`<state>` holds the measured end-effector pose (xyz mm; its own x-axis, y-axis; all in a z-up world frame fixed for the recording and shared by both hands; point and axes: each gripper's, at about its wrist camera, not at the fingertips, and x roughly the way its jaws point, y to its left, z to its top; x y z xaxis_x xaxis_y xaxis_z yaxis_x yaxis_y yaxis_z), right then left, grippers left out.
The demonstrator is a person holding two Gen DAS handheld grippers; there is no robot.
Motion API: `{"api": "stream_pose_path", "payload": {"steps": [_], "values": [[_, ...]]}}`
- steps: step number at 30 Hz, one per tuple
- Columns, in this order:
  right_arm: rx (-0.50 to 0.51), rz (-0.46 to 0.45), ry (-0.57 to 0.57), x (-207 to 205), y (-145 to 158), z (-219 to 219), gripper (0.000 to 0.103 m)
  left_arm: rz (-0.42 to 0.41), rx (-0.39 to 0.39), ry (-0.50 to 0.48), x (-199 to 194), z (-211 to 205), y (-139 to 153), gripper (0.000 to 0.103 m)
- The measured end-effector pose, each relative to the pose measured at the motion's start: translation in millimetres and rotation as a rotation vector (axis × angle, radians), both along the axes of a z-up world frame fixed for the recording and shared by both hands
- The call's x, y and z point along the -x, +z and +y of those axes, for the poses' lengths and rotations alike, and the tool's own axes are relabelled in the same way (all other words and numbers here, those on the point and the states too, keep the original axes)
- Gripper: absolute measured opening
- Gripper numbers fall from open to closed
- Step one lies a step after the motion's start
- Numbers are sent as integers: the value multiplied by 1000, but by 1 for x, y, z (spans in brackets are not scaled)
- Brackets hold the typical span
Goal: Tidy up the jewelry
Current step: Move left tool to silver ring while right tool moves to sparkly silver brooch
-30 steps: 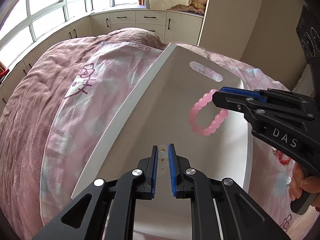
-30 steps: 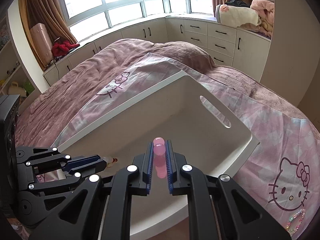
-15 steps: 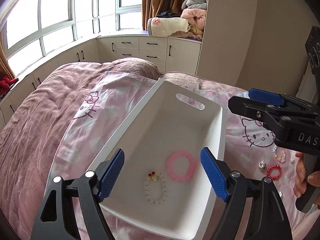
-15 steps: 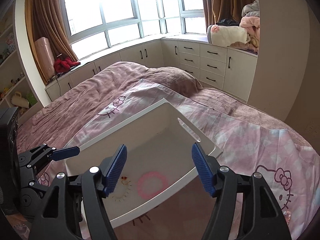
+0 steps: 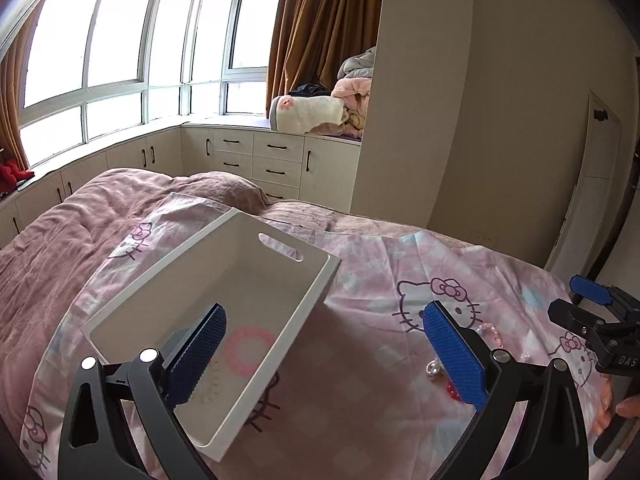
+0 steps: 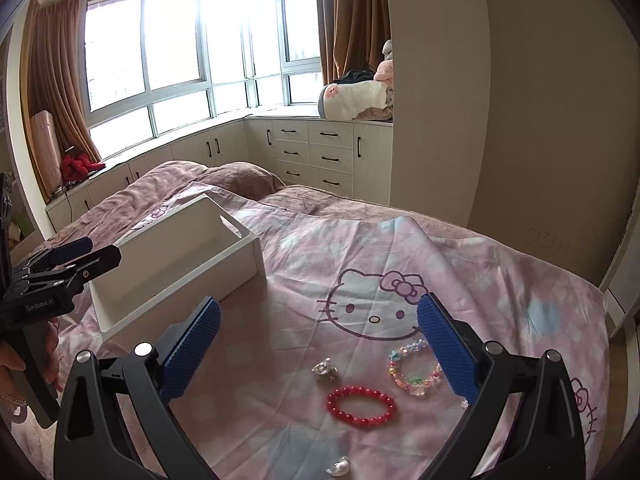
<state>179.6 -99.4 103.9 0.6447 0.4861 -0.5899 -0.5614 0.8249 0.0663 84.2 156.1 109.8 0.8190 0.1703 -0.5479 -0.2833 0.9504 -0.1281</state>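
Observation:
A white tray point(image 5: 332, 268) with a handle slot lies on the pink cat-print sheet. In it are a pink bead bracelet point(image 5: 250, 350) and a pale bead bracelet point(image 5: 212, 384). My left gripper point(image 5: 324, 310) hangs above the tray's near right corner, jaws opening wide with nothing between them. My right gripper point(image 6: 319, 302) is right of the tray point(image 6: 180, 272), its jaws also opening and empty. Below it on the sheet lie a red bead bracelet point(image 6: 361, 407), a multicoloured bracelet point(image 6: 414, 368) and a silver charm point(image 6: 326, 370).
A small pearly piece point(image 6: 339, 466) lies at the sheet's near edge. The sheet covers a mauve blanket point(image 5: 60, 240) on a bed. White drawers point(image 6: 312, 156) and windows stand behind; a cream wall point(image 5: 500, 120) rises on the right. A hand point(image 6: 48, 344) holds the left gripper point(image 6: 102, 251).
Both grippers let go of their bracelets, which now lie in the tray, and opened wide. Both pulled back and up from the tray; the right one swung right over the loose jewelry.

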Motion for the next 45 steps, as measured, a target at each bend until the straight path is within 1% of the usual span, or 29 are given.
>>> {"api": "stream_pose_path", "payload": {"steps": [2,6,8,11,14,16,18,23,25,26,29,31,36,39,42,43,44,45], "values": [[21,7,-39,-5,-9,-28,97,25,-7,-38,-5,-21,-7,100],[64,2,-100,-11,-29,-73,97,77,-88,-72,-18,-58,-21,100],[74,6,-121,-13,-41,-88,97,98,-113,-71,-23,-72,-28,100],[100,0,-123,-14,-60,-104,97,119,-104,-56,-33,-83,-39,100],[154,19,-102,-14,-81,-110,91,154,-88,-59,-45,-91,-52,100],[171,36,-103,-15,-91,-111,89,180,-86,-59,-54,-93,-62,100],[164,54,-110,-19,-97,-114,89,201,-86,-53,-61,-97,-74,100],[124,104,-117,-32,-105,-121,86,264,-46,-53,-82,-101,-102,100],[135,131,-129,-37,-113,-122,76,265,-41,-48,-87,-102,-110,100],[143,150,-129,-40,-117,-122,69,263,-39,-52,-90,-103,-113,100],[162,186,-117,-45,-128,-121,62,274,-54,-67,-99,-106,-125,100],[170,188,-113,-47,-132,-119,62,284,-56,-88,-106,-107,-133,100],[178,226,-118,-57,-146,-116,62,302,-56,-135,-118,-107,-155,100],[209,239,-125,-62,-155,-113,59,320,-57,-163,-126,-109,-167,99],[212,244,-138,-67,-160,-112,56,318,-58,-188,-130,-111,-174,99],[212,244,-142,-69,-162,-113,56,317,-56,-195,-131,-111,-176,98],[212,248,-145,-70,-163,-113,55,318,-52,-202,-133,-112,-177,92],[209,255,-147,-72,-165,-113,55,323,-48,-207,-135,-112,-179,80]]}}
